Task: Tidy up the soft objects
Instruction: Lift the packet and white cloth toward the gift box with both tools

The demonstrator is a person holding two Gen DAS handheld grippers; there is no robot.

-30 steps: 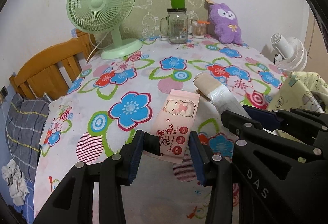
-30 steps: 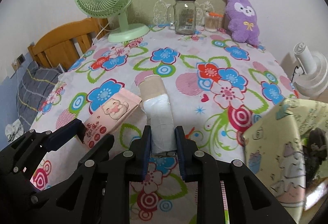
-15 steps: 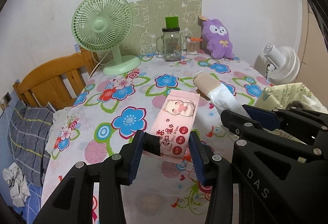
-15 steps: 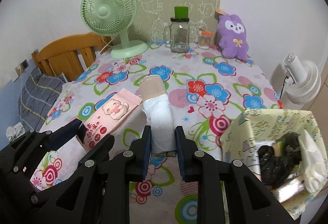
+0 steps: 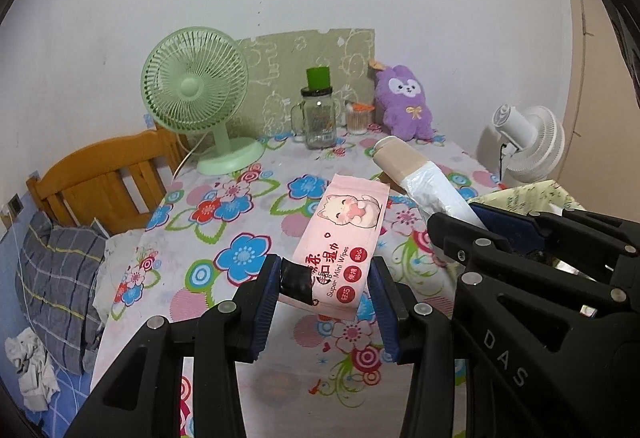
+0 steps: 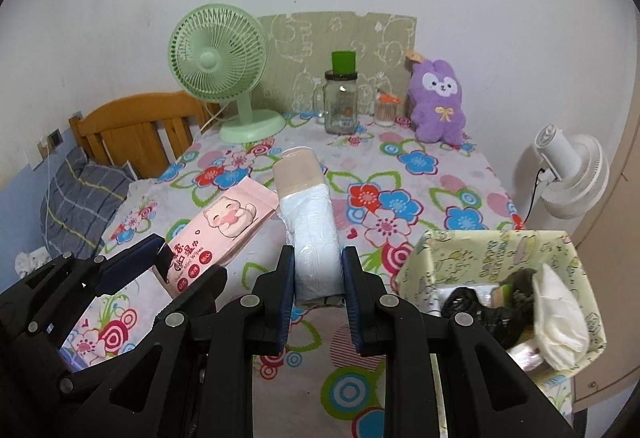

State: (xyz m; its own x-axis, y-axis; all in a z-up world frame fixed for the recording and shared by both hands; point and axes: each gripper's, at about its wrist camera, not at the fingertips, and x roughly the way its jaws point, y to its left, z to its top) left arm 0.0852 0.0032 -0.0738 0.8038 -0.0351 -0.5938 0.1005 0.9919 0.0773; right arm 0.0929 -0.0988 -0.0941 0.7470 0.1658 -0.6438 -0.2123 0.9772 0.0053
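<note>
My left gripper [image 5: 326,288] is shut on a pink pack of mini wipes [image 5: 344,234] with a cartoon hamster, held up above the flowered tablecloth [image 5: 240,205]. My right gripper [image 6: 316,288] is shut on a white plastic-wrapped roll with a tan end [image 6: 308,213], also held in the air. The wipes pack shows at the left in the right wrist view [image 6: 218,230]; the roll shows at the right in the left wrist view [image 5: 420,177]. A yellow patterned storage box [image 6: 496,250] sits at the right, holding dark and white soft items.
At the back of the table stand a green fan [image 6: 224,77], a glass jar with a green lid [image 6: 340,101], a small cotton-swab jar [image 6: 386,111] and a purple plush [image 6: 438,101]. A white fan [image 6: 572,173] stands at the right. A wooden chair [image 6: 136,129] is left.
Both grippers have lifted and drawn back with their objects, so the table looks farther below. The yellow box has come further into the right wrist view.
</note>
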